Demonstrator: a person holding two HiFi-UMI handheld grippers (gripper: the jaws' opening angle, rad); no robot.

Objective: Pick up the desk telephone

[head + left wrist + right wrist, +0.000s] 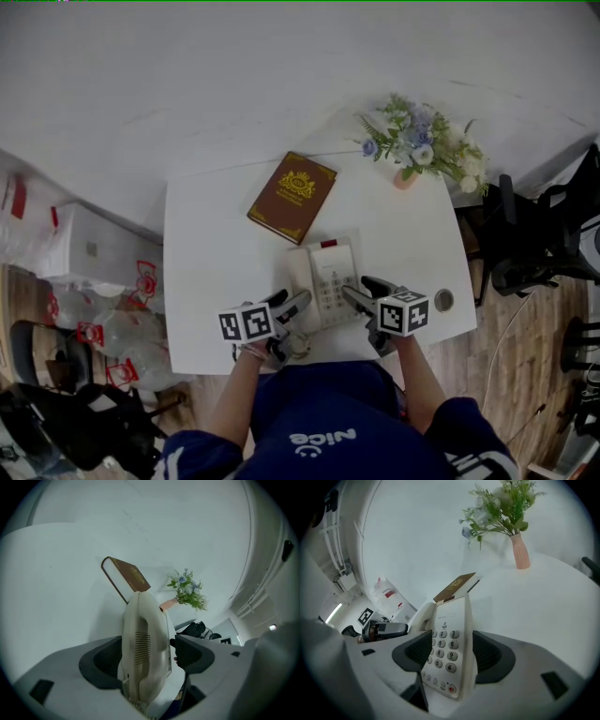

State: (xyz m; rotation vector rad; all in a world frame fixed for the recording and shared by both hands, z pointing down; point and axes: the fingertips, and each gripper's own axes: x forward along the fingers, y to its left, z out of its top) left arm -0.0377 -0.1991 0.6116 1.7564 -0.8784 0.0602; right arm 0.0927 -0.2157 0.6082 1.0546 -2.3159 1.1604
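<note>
Cream plastic desk telephone (326,281): lies on the white table (211,253), with its near end between the two grippers and reaching into both sets of jaws
Left gripper (292,302): jaws spread, with the handset (143,644) standing lengthwise between them; a gap shows at the right-hand pad
Right gripper (361,291): jaws spread wide about the keypad (445,651) side of the base, with no pad seen pressing on it
Brown book (292,196): flat on the table, just past the telephone's far end, ahead of both grippers
Flowers (419,142): in a pink vase, farther ahead and off to the right of the right gripper's line
</note>
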